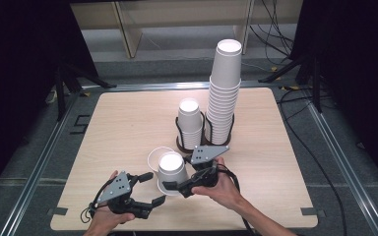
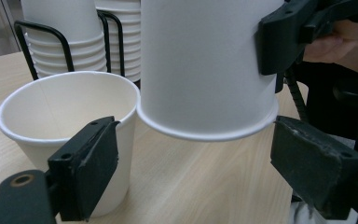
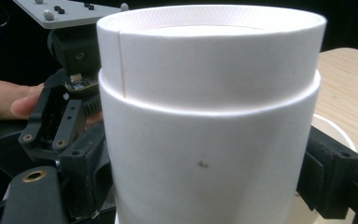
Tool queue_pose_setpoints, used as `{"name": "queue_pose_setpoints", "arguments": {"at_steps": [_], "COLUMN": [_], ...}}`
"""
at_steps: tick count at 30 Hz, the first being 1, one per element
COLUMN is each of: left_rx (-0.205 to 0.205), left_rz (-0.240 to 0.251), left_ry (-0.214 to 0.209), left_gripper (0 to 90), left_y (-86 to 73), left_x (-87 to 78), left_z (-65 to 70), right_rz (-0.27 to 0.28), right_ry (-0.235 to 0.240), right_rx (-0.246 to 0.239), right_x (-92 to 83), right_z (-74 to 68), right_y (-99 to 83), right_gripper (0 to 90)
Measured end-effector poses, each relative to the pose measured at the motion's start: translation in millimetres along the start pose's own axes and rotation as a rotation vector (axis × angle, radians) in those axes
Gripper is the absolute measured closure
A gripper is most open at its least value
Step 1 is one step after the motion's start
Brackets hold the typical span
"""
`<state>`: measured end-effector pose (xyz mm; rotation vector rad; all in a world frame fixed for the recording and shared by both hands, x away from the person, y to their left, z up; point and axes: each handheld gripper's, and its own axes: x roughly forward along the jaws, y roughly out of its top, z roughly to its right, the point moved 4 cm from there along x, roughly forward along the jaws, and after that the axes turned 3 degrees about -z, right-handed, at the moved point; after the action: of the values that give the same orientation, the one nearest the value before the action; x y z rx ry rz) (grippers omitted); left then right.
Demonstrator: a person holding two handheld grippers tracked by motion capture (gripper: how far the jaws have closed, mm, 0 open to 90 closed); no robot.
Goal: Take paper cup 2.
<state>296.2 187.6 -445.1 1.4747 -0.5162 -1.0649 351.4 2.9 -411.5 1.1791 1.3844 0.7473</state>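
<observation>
My right gripper (image 1: 177,178) is shut on a white paper cup (image 1: 171,168), held rim down a little above the table. In the right gripper view both pads press on the sides of this cup (image 3: 205,140). A second paper cup (image 1: 155,153) stands upright and empty on the table just behind and left of it. My left gripper (image 1: 156,188) is at the front left, open with nothing between its jaws. In the left gripper view the held cup (image 2: 205,70) hangs above the gap between the jaws, and the upright cup (image 2: 65,107) stands behind the left jaw.
A black wire holder (image 1: 181,143) in the middle of the wooden table (image 1: 128,118) carries a short stack of upturned cups (image 1: 189,120) and a tall stack (image 1: 225,93). Cables and stand legs lie on the floor beyond the table.
</observation>
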Motion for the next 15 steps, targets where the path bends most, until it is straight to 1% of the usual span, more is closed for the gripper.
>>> {"name": "queue_pose_setpoints", "arguments": {"at_steps": [1,2,3,4,5,6,7,9,10,11,12,13,14,15], "left_rx": [0.003,0.004,0.008,0.003,0.002,0.003,0.007,0.008,0.004,0.003,0.007,0.013,0.010,0.008], "left_rz": [-0.007,-0.005,-0.003,0.006,0.009,0.004,0.001,-0.012,0.007,0.005,-0.008,-0.004,-0.014,-0.016], "left_ry": [0.000,-0.001,-0.006,-0.011,-0.013,-0.013,-0.015,-0.013,-0.023,-0.022,-0.020,-0.030,-0.025,-0.023], "left_gripper": [14.9,14.9,14.9,14.9,14.9,14.9,14.9,14.7,14.7,14.6,14.5,14.5,14.1,13.5], "left_y": [-0.4,-0.7,-0.9,-0.8,-0.8,-0.9,-1.1,-1.9,-2.0,-2.5,-3.0,-3.6,-4.1,-4.6], "left_x": [0.0,0.4,0.9,1.9,2.5,2.4,2.3,2.1,3.8,4.0,3.4,4.4,4.2,4.5], "left_z": [0.2,0.6,0.9,1.9,2.3,2.6,2.7,3.5,4.3,4.8,5.0,5.2,5.9,6.3], "right_rz": [-0.001,-0.008,-0.003,-0.008,-0.012,-0.014,-0.013,-0.012,-0.014,-0.016,-0.018,-0.004,-0.022,-0.022], "right_ry": [-0.006,0.003,0.018,0.008,0.015,0.020,0.015,0.020,0.019,0.030,0.031,0.042,0.036,0.037], "right_rx": [-0.015,-0.004,0.003,-0.014,-0.002,0.001,-0.014,-0.014,-0.021,-0.005,-0.017,-0.011,-0.014,-0.013], "right_x": [0.8,1.8,4.1,4.3,5.5,7.0,8.1,10.5,11.4,12.5,13.7,16.0,16.1,17.0], "right_z": [0.5,-0.9,-2.1,-1.7,-3.2,-3.9,-3.3,-4.2,-3.9,-5.6,-5.1,-6.1,-6.3,-6.6], "right_y": [-0.2,-1.0,-1.5,-1.4,-1.9,-2.4,-2.5,-3.2,-3.6,-4.3,-4.8,-5.3,-6.4,-6.9], "right_gripper": [18.4,18.4,18.4,18.4,18.4,18.4,18.4,18.4,18.4,18.4,18.4,18.4,18.4,18.4]}}
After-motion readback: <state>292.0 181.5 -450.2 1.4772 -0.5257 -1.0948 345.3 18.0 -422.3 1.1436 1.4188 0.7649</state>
